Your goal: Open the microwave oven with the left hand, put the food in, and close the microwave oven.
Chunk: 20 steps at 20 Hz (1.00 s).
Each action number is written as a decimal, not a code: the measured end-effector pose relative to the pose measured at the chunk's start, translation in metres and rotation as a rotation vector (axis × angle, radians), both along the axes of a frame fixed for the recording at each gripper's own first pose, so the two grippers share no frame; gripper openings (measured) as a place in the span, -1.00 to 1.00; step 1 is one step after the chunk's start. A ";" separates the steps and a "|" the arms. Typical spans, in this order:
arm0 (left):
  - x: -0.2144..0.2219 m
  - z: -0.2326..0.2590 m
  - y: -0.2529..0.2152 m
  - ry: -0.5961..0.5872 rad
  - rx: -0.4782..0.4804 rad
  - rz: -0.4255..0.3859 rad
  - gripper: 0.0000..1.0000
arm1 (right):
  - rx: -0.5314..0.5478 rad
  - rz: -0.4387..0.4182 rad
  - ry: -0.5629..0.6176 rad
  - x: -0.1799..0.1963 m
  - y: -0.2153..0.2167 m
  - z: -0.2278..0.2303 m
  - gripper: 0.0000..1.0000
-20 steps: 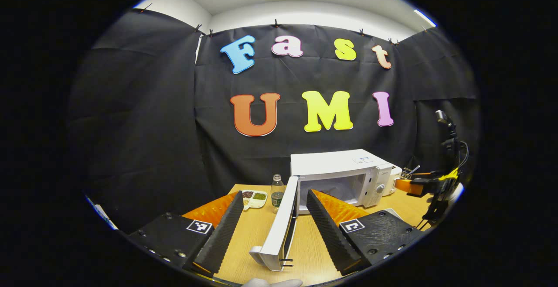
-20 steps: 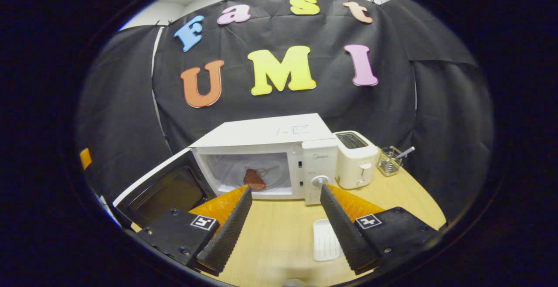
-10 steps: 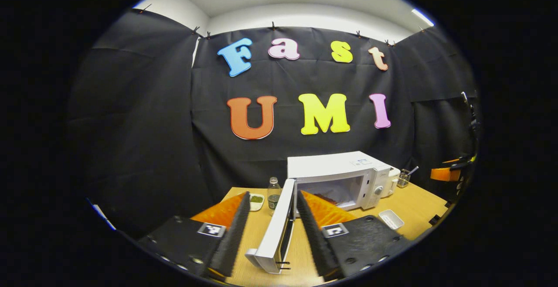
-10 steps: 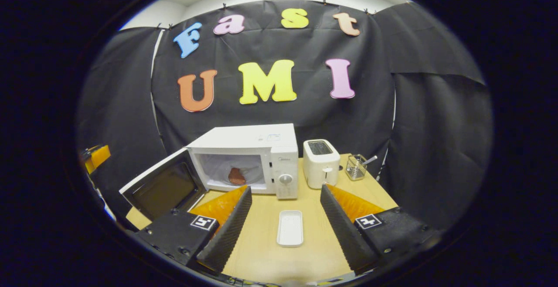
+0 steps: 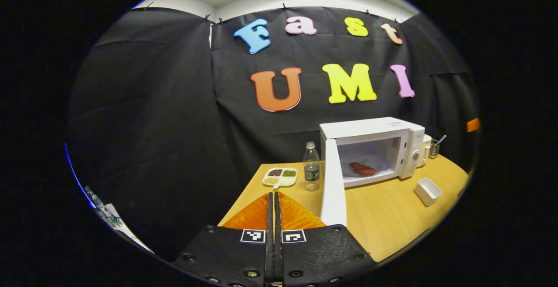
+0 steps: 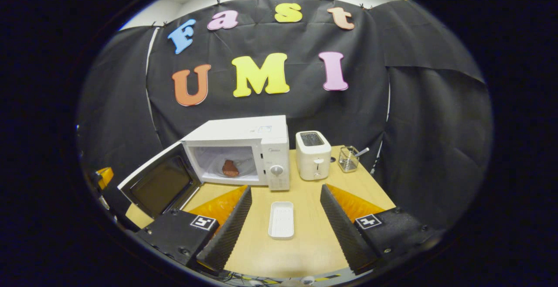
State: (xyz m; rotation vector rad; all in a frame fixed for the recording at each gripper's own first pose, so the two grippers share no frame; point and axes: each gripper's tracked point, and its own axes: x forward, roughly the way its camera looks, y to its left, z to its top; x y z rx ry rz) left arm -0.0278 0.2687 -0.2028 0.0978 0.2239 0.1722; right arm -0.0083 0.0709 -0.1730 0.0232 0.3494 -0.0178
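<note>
The microwave point(image 6: 244, 152) stands at the tabletop's point(image 6: 305, 243) rear edge, door point(image 6: 159, 184) swung wide, food point(image 6: 229, 169) inside. A tray point(image 6: 281, 220) lies before it, a toaster point(image 6: 313, 155) beside. Left gripper point(image 5: 273, 199) jaws clenched empty; right gripper point(image 6: 285, 202) jaws released.

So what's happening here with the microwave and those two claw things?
A person is working two handheld grippers at a wooden table. The microwave has its door swung wide open, and a piece of reddish-brown food already lies inside. The left gripper has its fingers shut together on nothing, just to the left of the door's edge. The right gripper is open and empty above a white tray. Closing the door is what remains.
</note>
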 end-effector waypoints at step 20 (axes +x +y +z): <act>0.023 -0.069 -0.138 0.138 -0.126 -0.268 -1.00 | 0.026 -0.030 0.076 -0.033 -0.018 -0.011 1.00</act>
